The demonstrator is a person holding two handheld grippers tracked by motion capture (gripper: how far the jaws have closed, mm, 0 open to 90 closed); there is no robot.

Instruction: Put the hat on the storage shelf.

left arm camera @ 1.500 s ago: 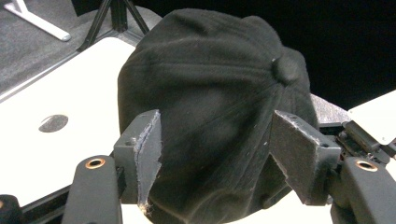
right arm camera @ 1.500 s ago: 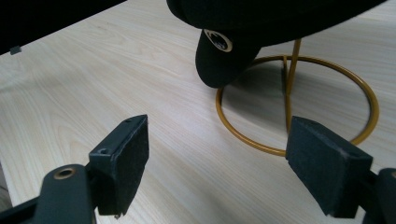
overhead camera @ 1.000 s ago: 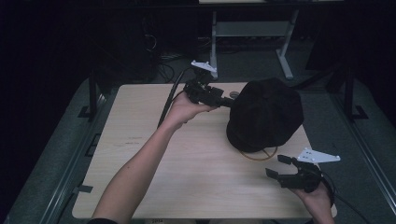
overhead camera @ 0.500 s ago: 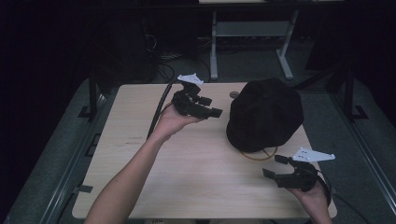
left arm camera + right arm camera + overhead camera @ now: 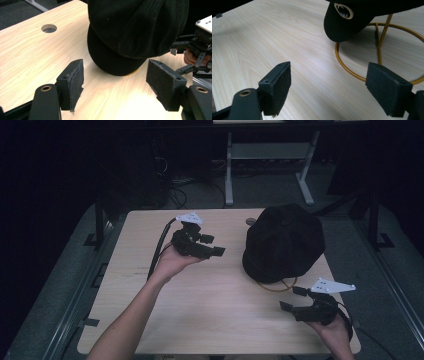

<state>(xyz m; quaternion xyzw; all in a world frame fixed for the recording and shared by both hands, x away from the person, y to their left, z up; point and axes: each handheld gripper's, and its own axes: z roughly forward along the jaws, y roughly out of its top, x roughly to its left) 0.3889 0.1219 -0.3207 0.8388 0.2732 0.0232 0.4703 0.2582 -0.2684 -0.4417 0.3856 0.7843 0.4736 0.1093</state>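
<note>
Cap (image 5: pixel 283 241) sits on its gold wire stand (image 5: pixel 377 50) at the table's (image 5: pixel 210 310) right; my 2 grippers, left (image 5: pixel 212 245) and right (image 5: pixel 292 298), gape empty. A careless nudge could topple the stand.

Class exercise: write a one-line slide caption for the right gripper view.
Open right gripper faces a black cap perched on a gold wire stand.

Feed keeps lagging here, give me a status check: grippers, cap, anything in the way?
Left gripper open, empty, beside the cap. Right gripper open, empty, near the gold stand. Cap sits on stand. Nothing between.
</note>
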